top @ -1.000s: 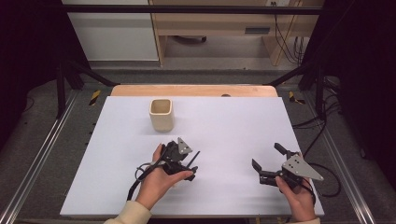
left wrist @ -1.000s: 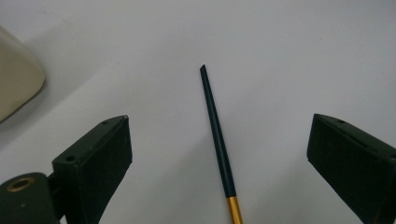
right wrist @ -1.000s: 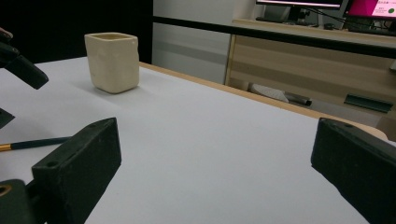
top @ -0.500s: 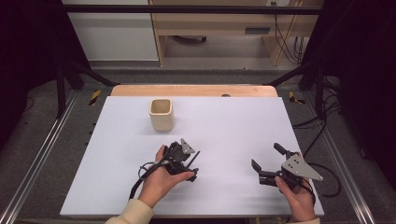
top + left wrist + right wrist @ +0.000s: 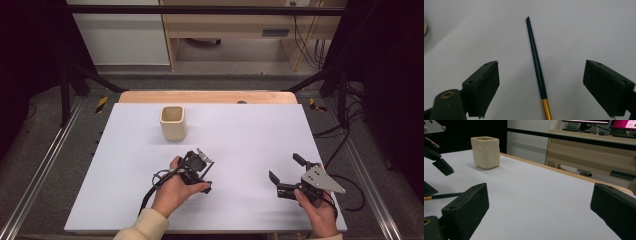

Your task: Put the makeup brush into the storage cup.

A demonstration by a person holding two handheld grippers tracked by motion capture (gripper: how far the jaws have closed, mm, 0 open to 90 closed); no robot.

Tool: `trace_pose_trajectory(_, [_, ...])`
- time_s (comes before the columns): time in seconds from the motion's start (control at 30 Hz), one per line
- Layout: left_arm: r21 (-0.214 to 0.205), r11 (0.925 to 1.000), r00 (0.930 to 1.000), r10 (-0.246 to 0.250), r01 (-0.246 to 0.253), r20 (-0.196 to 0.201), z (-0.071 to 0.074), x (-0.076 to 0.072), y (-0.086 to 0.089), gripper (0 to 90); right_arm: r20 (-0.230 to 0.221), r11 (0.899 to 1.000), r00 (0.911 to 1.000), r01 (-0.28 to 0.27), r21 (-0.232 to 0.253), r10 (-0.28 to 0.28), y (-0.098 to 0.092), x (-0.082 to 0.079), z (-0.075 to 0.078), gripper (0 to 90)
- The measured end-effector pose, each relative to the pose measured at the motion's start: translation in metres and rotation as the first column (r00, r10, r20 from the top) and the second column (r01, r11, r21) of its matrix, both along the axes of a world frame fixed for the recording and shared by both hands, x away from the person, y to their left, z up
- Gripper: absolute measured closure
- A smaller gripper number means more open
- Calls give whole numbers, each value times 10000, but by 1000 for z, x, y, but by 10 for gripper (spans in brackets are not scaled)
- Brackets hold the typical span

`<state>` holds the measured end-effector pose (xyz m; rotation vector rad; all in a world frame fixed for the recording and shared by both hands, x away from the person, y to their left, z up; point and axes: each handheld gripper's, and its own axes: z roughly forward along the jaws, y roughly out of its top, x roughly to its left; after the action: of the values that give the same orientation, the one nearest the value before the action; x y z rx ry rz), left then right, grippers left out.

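Held the left gripper [image 5: 199, 170] in the left hand [image 5: 172, 192], near the middle of the white table [image 5: 250, 130] and a little toward its near edge, tilted downward at the surface. Kept its jaws wide, though just drawn in a little, with a thin dark stick [image 5: 536, 60] lying flat on the table between them. Touched the stick with neither pad in the left gripper view: clear white surface seen on both sides of it. Lay tapered, that stick, with its pointed black tip toward the far side of that view and a gold section at the near end, running out at the bottom edge.

Held the right gripper [image 5: 286, 168] in the right hand [image 5: 317, 212] at the near right of the table, well apart from the left one, roughly level and aimed left and far. Stood wide too, with nothing between the jaws. Looked across the table in the right gripper view to a cream cup [image 5: 485, 152], upright and open at the top, with part of the stick lying low at the left edge.

Stood the cup on the far left part of the table, beyond the left gripper and apart from it, short of the wooden strip [image 5: 210, 96] along the far edge.
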<state>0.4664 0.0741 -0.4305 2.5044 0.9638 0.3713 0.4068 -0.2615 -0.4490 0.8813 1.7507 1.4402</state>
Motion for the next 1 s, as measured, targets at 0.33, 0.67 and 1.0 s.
trace_pose_trajectory(0.33, [181,9998,9988,33,-24,-488,-1,3,0,222,-27,10000,10000,-15,-31,15,1,0,0,23])
trace_pose_trajectory(0.67, [586,9983,9950,7,52,-997,-2,3,-1,302,-34,10000,10000,-34,-61,34,1,0,0,26])
trace_pose_trajectory(1.0, [815,9966,9925,6,94,-1222,-7,2,1,316,-62,9999,9999,-91,-139,90,2,0,0,27])
